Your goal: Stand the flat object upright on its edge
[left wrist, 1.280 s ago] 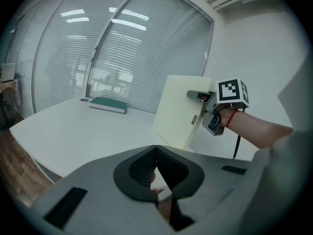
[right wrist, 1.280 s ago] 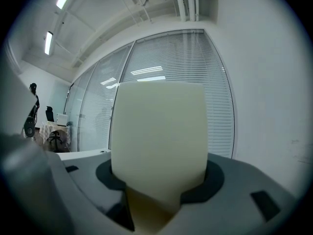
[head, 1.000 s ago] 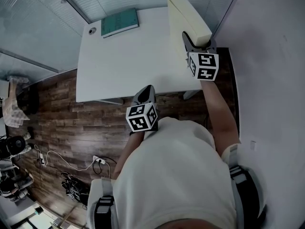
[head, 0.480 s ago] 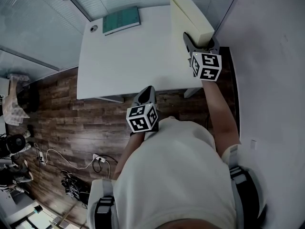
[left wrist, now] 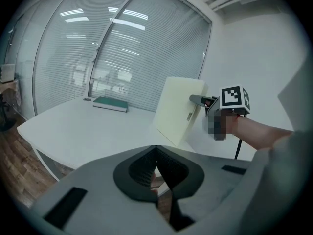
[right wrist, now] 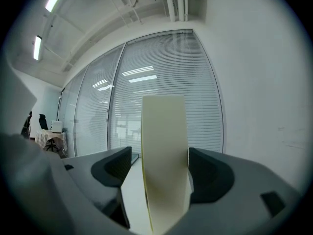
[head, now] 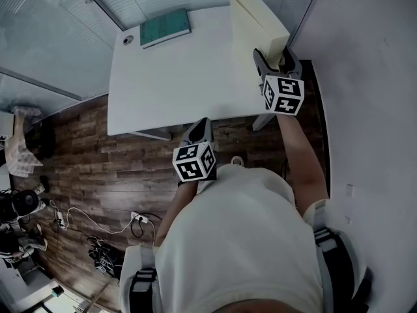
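Between the jaws of the right gripper, one cream board is standing upright on its edge at the right end of the one white table. The jaws have just been opening and are standing apart, with a gap showing on the board's left side. The left gripper is hanging over the table's near edge, its jaws closed together on nothing. One green book is lying flat at the far corner, well apart from the board. A white wall is rising near the board.
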Action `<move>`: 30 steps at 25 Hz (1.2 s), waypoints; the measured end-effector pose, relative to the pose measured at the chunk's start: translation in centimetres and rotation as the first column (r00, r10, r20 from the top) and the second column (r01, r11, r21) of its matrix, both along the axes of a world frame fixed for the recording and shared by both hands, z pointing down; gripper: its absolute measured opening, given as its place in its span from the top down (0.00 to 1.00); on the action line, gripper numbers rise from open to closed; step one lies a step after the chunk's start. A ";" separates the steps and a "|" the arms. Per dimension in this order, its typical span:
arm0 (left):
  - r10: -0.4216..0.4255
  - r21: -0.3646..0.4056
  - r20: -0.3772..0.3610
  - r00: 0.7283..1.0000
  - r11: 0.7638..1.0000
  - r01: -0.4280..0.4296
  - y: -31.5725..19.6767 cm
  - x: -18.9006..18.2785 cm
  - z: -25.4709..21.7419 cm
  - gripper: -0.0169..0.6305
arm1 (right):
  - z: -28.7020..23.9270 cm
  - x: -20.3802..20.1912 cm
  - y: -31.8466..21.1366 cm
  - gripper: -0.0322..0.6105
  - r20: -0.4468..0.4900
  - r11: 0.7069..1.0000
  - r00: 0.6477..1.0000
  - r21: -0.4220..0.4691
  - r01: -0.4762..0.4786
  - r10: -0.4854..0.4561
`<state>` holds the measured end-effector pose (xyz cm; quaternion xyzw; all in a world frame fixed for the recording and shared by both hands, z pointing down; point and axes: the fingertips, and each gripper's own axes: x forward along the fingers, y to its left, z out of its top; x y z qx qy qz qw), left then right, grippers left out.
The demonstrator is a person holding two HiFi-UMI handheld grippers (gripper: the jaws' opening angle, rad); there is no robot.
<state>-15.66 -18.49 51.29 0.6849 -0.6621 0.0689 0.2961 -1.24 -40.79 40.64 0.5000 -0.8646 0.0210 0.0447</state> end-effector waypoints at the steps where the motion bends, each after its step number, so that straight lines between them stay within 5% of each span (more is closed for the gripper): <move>1: 0.002 -0.001 0.000 1.000 1.000 -0.002 0.2 0.0 0.0 0.95 | 0.1 0.2 0.4 0.40 0.000 1.000 1.000 -0.003 -0.004 0.004; 17: 0.076 0.016 -0.001 0.997 0.997 -0.076 3.9 1.6 -1.0 0.95 | 1.1 1.8 8.6 0.40 0.009 0.999 1.000 -0.041 -0.017 0.018; 30: 0.082 0.028 -0.011 0.997 0.996 -0.082 8.8 1.8 -2.0 0.95 | 1.4 -0.2 19.6 0.41 0.076 0.986 0.992 -0.126 0.111 -0.102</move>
